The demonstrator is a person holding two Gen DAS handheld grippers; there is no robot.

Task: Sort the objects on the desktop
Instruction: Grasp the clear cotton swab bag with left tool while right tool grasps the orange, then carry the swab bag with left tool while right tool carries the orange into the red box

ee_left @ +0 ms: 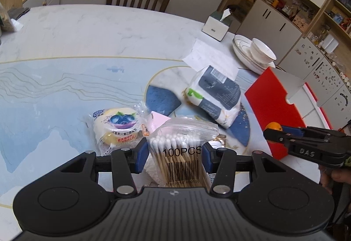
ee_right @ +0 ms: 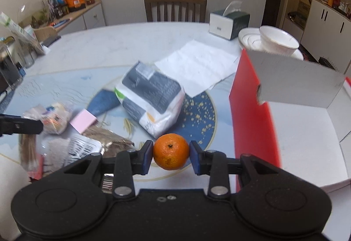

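Observation:
My left gripper (ee_left: 174, 156) is shut on a clear bag of cotton swabs (ee_left: 179, 153) marked 100PCS, held above the table. My right gripper (ee_right: 171, 154) is shut on an orange (ee_right: 171, 154), held just left of the red box (ee_right: 250, 114). The orange (ee_left: 273, 126) and right gripper also show at the right of the left wrist view. A blueberry snack pack (ee_left: 116, 127), a pink pad (ee_right: 83, 120) and a grey-white tissue pack (ee_right: 151, 98) lie on the blue mat (ee_left: 54, 92).
The red box has a white inside (ee_right: 307, 142) and an open flap. Behind it stand stacked plates with a bowl (ee_right: 276, 40) and a tissue box (ee_right: 228, 22). A paper sheet (ee_right: 197, 65) lies mid-table. A chair (ee_right: 175, 8) stands at the far side. Foil packets (ee_right: 87, 146) lie near front.

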